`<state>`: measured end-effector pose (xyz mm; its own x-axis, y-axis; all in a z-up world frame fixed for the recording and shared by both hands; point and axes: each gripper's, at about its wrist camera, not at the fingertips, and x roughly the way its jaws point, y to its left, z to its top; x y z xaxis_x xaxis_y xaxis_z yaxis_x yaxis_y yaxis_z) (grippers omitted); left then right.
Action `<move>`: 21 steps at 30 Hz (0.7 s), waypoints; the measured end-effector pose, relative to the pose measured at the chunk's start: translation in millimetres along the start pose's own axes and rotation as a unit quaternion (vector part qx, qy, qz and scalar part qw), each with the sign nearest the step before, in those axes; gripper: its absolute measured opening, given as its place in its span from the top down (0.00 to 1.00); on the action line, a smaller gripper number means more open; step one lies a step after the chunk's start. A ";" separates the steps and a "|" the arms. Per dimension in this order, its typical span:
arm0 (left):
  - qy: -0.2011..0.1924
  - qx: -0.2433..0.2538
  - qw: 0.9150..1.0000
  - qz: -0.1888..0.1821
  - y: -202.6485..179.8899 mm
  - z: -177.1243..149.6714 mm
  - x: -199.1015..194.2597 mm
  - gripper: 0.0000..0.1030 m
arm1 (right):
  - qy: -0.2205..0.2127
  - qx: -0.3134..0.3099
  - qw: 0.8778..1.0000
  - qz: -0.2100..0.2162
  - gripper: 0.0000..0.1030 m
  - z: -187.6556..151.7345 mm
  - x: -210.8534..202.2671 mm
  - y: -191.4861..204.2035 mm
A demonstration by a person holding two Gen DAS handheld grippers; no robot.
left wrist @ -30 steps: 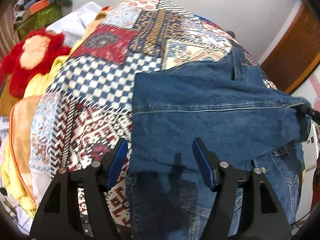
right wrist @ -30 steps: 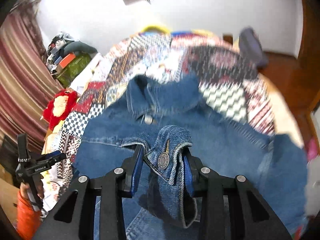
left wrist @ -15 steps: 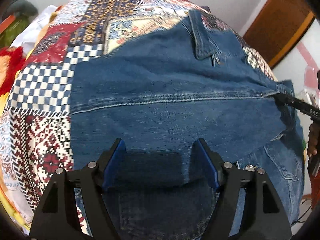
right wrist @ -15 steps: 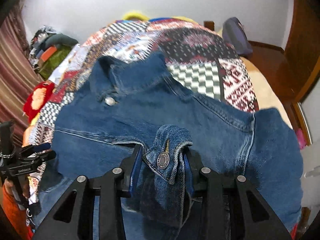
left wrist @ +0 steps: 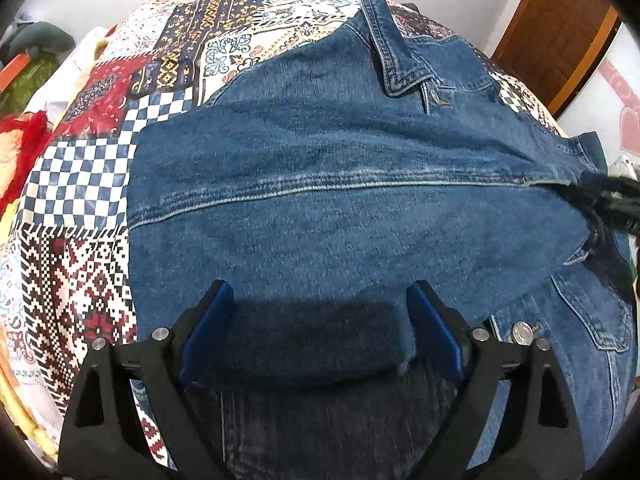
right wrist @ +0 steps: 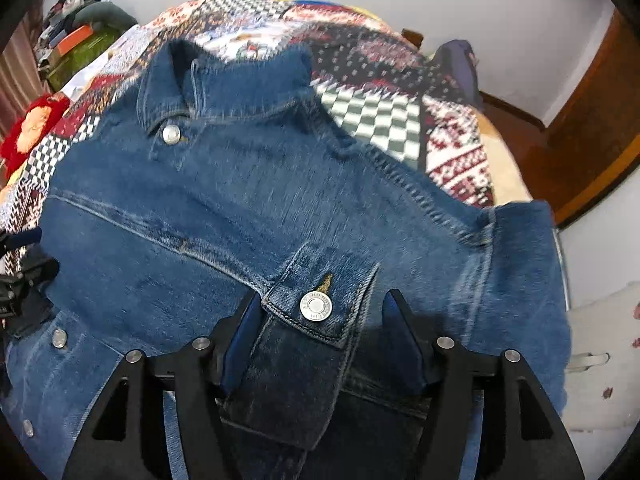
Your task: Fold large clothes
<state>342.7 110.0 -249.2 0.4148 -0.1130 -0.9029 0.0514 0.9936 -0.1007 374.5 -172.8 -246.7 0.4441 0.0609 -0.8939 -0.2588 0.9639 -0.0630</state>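
A blue denim jacket (left wrist: pixel 340 208) lies on the patchwork bedspread (left wrist: pixel 80 208), collar (left wrist: pixel 396 56) toward the far side, with a sleeve folded across the body. My left gripper (left wrist: pixel 318 296) hovers low over the sleeve's near fold, jaws wide and still opening; denim lies under the gap, with no pad pressing on it. In the right wrist view the buttoned cuff (right wrist: pixel 320 304) lies flat between the fingers of my right gripper (right wrist: pixel 323 300), whose jaws are opening, the right pad well apart from it. Each gripper shows at the edge of the other's view.
A red plush toy (right wrist: pixel 32 128) and a heap of clothes and boxes (right wrist: pixel 76 44) sit left of the bed. A wooden door (left wrist: pixel 560 28) stands at the far right. A dark bag (right wrist: pixel 460 64) rests at the bed's far edge.
My right gripper came down and let go of the bunched cuff, which now lies flat. My left gripper slid right from the bedspread's edge onto the jacket and spread its jaws wider.
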 end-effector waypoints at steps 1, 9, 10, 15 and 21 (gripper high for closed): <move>0.001 0.001 1.000 0.002 -0.5 -0.8 -1.7 0.13 | -0.008 0.000 1.000 -0.003 0.41 0.8 -7.0 -0.1; -0.038 0.009 0.999 0.007 -16.9 4.6 -45.2 0.13 | -0.109 0.026 0.994 0.006 0.38 7.0 -95.4 -25.6; -0.048 0.008 0.999 0.002 -20.6 8.4 -52.9 0.13 | -0.119 0.036 0.992 0.008 0.36 4.5 -105.3 -32.6; -0.089 0.020 0.996 -0.022 -48.3 31.8 -80.4 0.13 | -0.153 0.096 0.984 0.016 0.24 -23.0 -143.6 -66.7; -0.103 0.051 0.992 -0.048 -91.7 54.3 -82.6 0.10 | -0.127 0.191 0.973 0.037 0.23 -74.2 -142.1 -121.1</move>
<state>353.1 28.0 -142.7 0.5793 -0.2166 -0.7858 0.1865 0.9737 -0.1309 279.1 -317.4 -145.0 0.6473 0.1492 -0.7475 0.0181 0.9774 0.2108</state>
